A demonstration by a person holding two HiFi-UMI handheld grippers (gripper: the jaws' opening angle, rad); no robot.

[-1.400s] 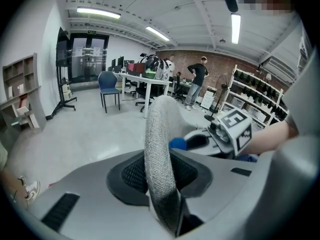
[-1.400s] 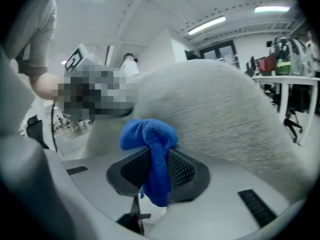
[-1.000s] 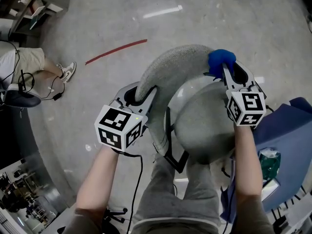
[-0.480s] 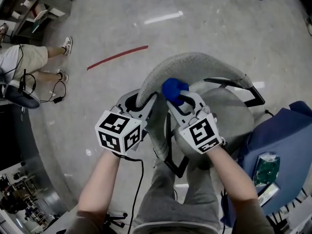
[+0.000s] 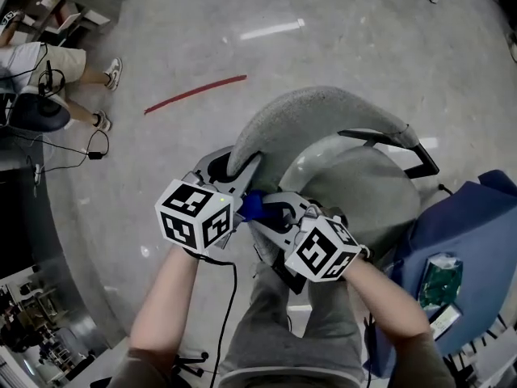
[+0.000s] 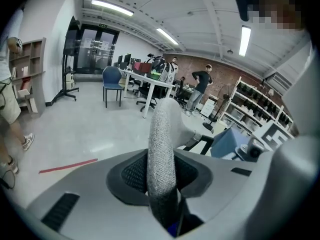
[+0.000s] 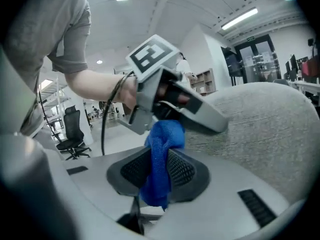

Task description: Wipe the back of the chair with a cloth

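The grey fabric chair back (image 5: 323, 111) curves above the seat (image 5: 363, 192). My left gripper (image 5: 230, 166) clamps the left edge of the chair back (image 6: 161, 149); the pads press on the fabric while the jaws are opening slightly. My right gripper (image 5: 257, 210) is shut on a blue cloth (image 5: 252, 206), low on the backrest and right beside the left gripper. In the right gripper view the cloth (image 7: 161, 154) hangs bunched between the pads, with the left gripper (image 7: 175, 104) just beyond it and the chair back (image 7: 265, 129) to the right.
A blue chair (image 5: 477, 217) carrying a green packet (image 5: 443, 275) stands at the right. A red line (image 5: 194, 94) marks the floor ahead. A seated person (image 5: 48, 63) with cables is at the far left. Desks and another blue chair (image 6: 112, 79) stand farther off.
My right gripper has swept the blue cloth from the right end of the chair back across to the left, ending beside the left gripper. The left gripper kept its hold in place.
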